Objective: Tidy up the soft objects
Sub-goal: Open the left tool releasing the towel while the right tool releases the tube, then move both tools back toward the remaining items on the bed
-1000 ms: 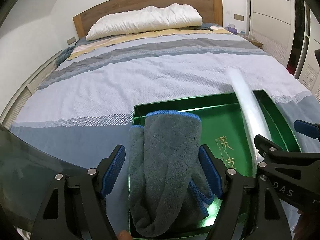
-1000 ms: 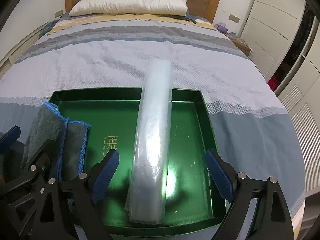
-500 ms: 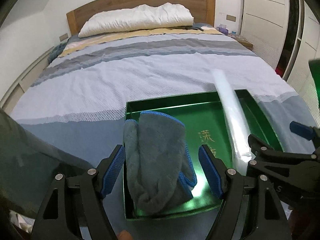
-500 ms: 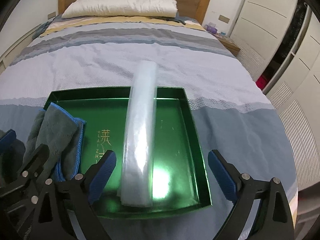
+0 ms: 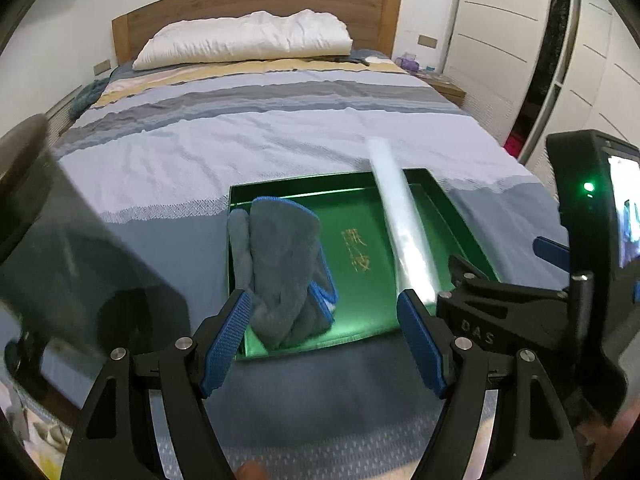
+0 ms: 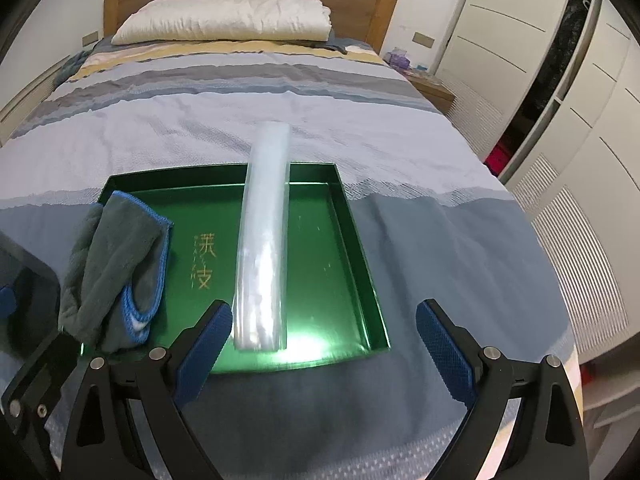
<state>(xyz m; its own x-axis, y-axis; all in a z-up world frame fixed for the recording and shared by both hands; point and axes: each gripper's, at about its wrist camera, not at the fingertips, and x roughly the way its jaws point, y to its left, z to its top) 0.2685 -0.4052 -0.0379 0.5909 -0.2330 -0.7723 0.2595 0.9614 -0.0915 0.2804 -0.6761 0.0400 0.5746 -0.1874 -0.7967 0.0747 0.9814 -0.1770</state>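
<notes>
A: Left gripper (image 5: 324, 334) first; its jaws stand apart with nothing between the blue pads; they hang above the near edge of the tray, clear of it.

B: And the right gripper (image 6: 324, 346); its jaws have just been opening and now gape wide, nothing pinched between them; the near end of the roll sits beyond the left pad, not touched.

A: Out from the jaws, then; the folded grey towel (image 5: 282, 272) with blue trim lies in the left part of the green tray (image 5: 360, 340), its near fold slumped against the tray's front-left corner.

B: From my side that same towel (image 6: 116, 276) spills over the tray's left wall (image 6: 362, 264); beside it the gold lettering (image 6: 206, 258) on the tray floor shows bare.

A: The clear plastic roll (image 5: 404, 232) lies lengthwise right of the lettering; its far end rides up over the tray's back rim and pokes out above the bedspread.

B: Agreed; the roll (image 6: 264, 256) and the towel lie apart, lettering between them.

A: Wider still; the tray rests on the striped bedspread (image 5: 260, 140); a white pillow (image 5: 248, 38) lies against the wooden headboard (image 5: 256, 0).

B: White wardrobe doors (image 6: 516, 40) stand to the right of the bed.
</notes>
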